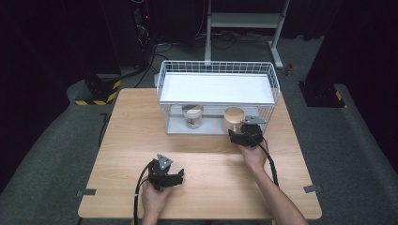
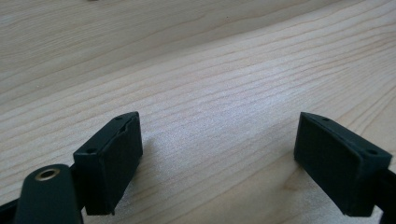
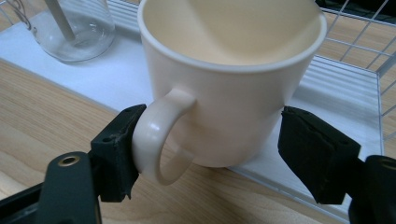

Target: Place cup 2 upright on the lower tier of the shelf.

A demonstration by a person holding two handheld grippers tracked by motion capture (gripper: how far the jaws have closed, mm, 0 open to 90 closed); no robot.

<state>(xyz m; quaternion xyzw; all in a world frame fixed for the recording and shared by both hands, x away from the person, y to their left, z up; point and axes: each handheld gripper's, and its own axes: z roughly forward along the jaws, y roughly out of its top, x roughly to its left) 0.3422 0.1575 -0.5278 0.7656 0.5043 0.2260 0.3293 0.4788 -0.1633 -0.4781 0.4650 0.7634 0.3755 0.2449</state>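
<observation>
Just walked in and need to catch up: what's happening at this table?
A person holds a pair of tongs in each hand at a wooden table. The right tongs reach into the lower level of a white wire rack and bracket a cream mug: one pad touches its handle, the other is beside the mug's wall, whether touching is unclear. A glass jar stands beside the mug. The left tongs rest open and empty over bare wood.
</observation>
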